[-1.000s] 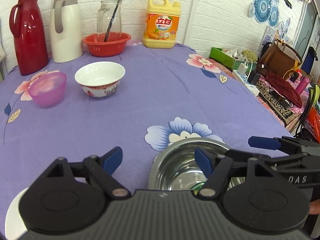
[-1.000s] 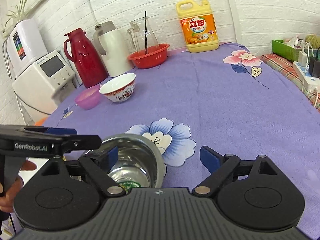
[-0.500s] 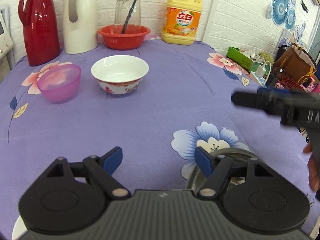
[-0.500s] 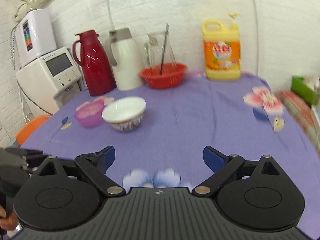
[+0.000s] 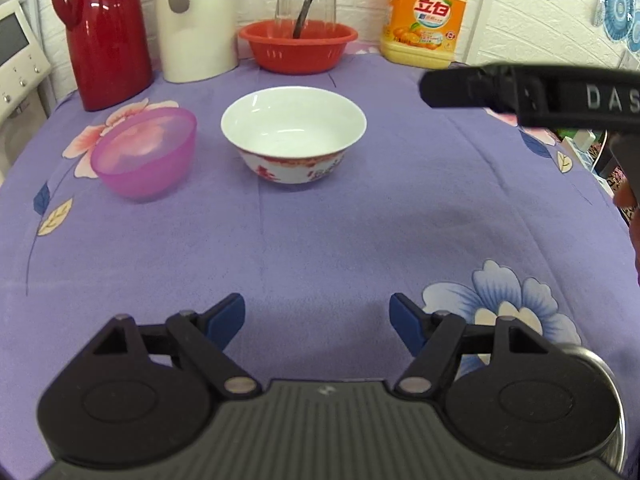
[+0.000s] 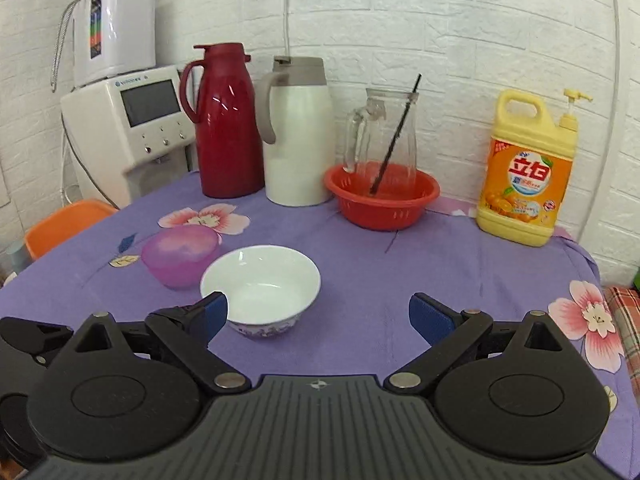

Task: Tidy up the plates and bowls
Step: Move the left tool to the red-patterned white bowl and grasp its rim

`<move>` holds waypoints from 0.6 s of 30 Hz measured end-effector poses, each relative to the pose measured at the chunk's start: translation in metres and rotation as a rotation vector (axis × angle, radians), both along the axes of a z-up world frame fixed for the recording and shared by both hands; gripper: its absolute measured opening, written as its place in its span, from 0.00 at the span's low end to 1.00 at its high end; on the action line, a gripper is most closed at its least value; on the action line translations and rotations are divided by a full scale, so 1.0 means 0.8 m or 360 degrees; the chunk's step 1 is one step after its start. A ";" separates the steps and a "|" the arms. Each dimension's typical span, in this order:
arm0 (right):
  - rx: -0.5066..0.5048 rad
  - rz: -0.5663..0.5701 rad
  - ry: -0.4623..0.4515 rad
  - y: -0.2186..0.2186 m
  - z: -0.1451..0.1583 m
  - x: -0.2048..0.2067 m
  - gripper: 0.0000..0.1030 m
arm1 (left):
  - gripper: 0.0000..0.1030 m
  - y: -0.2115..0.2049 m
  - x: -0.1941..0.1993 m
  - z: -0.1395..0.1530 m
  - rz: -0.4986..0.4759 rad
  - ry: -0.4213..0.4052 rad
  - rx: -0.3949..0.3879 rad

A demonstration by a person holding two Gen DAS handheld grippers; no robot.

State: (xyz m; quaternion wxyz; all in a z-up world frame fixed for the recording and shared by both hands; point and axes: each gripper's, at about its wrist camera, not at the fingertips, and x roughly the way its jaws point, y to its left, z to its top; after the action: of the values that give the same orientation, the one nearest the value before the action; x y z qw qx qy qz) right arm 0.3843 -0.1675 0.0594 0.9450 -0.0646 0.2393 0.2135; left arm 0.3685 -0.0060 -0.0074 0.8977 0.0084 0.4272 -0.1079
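A white bowl with a red pattern (image 5: 294, 134) (image 6: 261, 290) stands on the purple flowered tablecloth (image 5: 320, 232), with a translucent pink bowl (image 5: 146, 152) (image 6: 180, 256) just left of it. My left gripper (image 5: 317, 318) is open and empty over bare cloth, well short of both bowls. My right gripper (image 6: 318, 314) is open and empty too, hovering in front of the white bowl; its body (image 5: 532, 92) crosses the upper right of the left wrist view. The rim of a steel bowl (image 5: 608, 372) shows at the lower right, mostly hidden behind my left gripper.
Along the back wall stand a red jug (image 6: 226, 120), a white jug (image 6: 298, 132), a red basket (image 6: 382, 196) holding a glass pitcher, and a yellow detergent bottle (image 6: 528, 168). A white appliance (image 6: 132, 120) and an orange stool (image 6: 64, 226) are left of the table.
Both grippers have moved from the steel bowl toward the far bowls. The steel bowl slid to the lower right of the left view and left the right view. The right gripper rose and levelled out.
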 end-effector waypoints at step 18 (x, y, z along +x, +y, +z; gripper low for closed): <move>0.0059 -0.0122 0.0235 -0.003 -0.047 0.050 1.00 | 0.71 0.089 0.106 0.001 0.0599 0.0231 -0.0844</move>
State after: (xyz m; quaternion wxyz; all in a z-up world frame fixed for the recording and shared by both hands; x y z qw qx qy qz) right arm 0.4247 -0.1702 0.0220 0.9333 -0.0220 0.3065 0.1857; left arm 0.4532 0.0655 -0.0066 0.8400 -0.3124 0.4410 -0.0479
